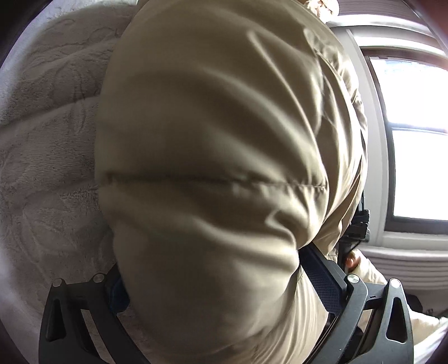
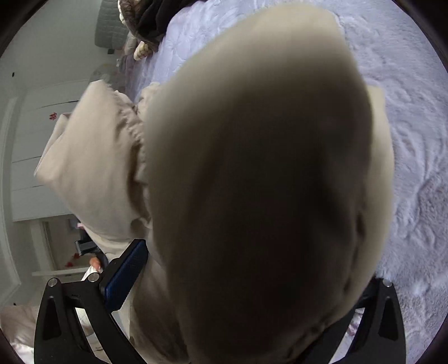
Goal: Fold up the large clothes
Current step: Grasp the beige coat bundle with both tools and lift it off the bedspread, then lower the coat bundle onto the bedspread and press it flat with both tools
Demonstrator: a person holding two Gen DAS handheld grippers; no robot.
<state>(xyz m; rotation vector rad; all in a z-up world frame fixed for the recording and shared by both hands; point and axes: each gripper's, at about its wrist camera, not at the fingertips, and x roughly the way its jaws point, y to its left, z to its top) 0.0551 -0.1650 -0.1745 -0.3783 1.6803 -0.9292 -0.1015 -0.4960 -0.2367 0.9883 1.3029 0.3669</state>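
Observation:
A beige padded jacket (image 1: 212,156) fills most of the left wrist view, bulging right up to the lens with a stitched seam across it. My left gripper (image 1: 218,282) is shut on the jacket, which swells between its blue-padded fingers (image 1: 324,280). In the right wrist view the same jacket (image 2: 263,182) is a blurred beige mass close to the camera, with a gathered sleeve or cuff (image 2: 100,156) hanging at the left. My right gripper (image 2: 240,280) is shut on the jacket; one blue pad (image 2: 126,277) shows and the other finger is hidden by cloth.
A pale fleecy bedspread (image 2: 406,140) lies under and beyond the jacket. Dark and knitted clothes (image 2: 145,22) are piled at the bed's far end. A window (image 1: 417,145) is at the right of the left view, white cupboards (image 2: 42,140) at the left of the right view.

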